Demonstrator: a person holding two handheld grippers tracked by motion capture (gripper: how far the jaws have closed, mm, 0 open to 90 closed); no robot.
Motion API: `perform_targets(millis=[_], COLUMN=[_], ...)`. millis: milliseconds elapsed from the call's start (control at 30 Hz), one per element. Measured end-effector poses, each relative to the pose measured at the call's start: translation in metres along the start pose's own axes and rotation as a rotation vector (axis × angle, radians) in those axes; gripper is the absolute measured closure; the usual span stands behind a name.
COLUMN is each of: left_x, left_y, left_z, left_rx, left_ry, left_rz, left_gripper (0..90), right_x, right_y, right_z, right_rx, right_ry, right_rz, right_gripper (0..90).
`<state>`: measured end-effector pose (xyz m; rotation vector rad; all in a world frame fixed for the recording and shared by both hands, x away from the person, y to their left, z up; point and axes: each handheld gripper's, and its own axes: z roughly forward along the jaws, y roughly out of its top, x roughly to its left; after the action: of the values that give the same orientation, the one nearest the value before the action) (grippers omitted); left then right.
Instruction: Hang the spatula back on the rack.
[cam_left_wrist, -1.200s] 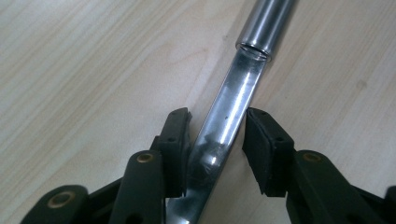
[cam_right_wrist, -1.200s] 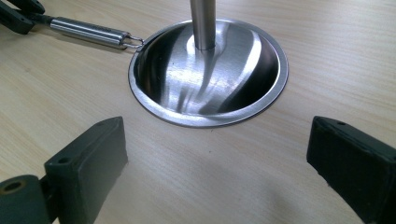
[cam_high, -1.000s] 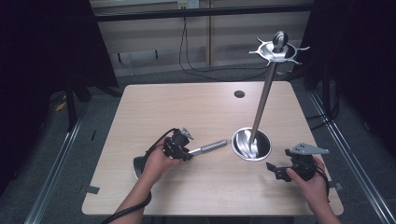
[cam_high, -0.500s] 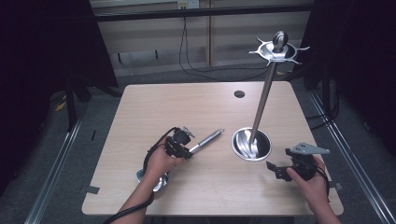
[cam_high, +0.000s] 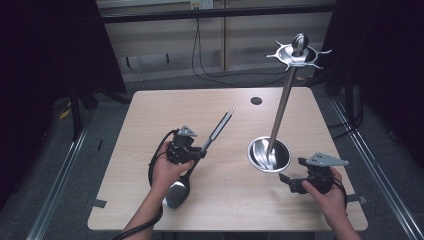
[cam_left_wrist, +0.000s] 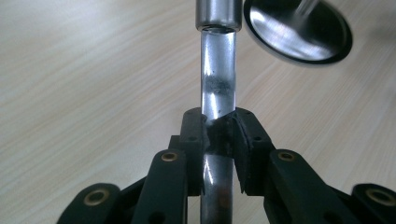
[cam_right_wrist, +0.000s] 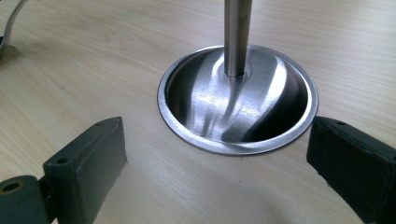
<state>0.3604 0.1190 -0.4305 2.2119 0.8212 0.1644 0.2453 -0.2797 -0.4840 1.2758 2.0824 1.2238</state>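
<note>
The ladle (cam_high: 200, 155) is clamped partway along its shaft, handle end angled up toward the stand (cam_high: 280, 107), bowl (cam_high: 177, 194) low near the front edge of the tabletop (cam_high: 150, 125). It looks lifted but nowhere near the hooks of the stand's top ring (cam_high: 298, 54), so carrying it over and hanging it seem left to do. The left gripper (cam_left_wrist: 219, 133) has been closing within the last second; its fingers (cam_left_wrist: 194, 130) now press both sides of the polished shaft. The right gripper (cam_right_wrist: 217, 154) sits released, fingers (cam_right_wrist: 93, 154) spread wide on either side of the stand's round base (cam_right_wrist: 238, 102), touching nothing.
</note>
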Motion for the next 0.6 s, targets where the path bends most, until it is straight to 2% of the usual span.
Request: perform_targets(millis=[167,267,433,533,600], left_x=[-0.003,-0.005,-0.01,-0.014,-0.015], left_y=[0.004,0.006,0.012,0.015,0.017], left_z=[-0.012,-0.019,-0.026,-0.027,-0.029], left_rx=[-0.079,-0.125,-0.16,-0.189,-0.197], left_ry=[-0.026,-0.04,-0.052,-0.059,-0.067], left_rz=[-0.003,-0.01,-0.013,-0.028,-0.02], left_gripper=[75.5,75.5,75.5,75.5,75.5], right_x=[0.002,0.004,0.009,0.011,0.014], right_y=[0.0,0.002,0.005,0.007,0.01], right_z=[0.002,0.003,0.007,0.01,0.012], right_rx=[-0.017,-0.043,-0.047,-0.057,-0.067], right_ry=[0.015,0.026,0.043,0.042,0.054], right_rz=[0.018,-0.001,-0.004,0.017,0.026], right_gripper=[4.4,4.6,4.3,3.3,3.1])
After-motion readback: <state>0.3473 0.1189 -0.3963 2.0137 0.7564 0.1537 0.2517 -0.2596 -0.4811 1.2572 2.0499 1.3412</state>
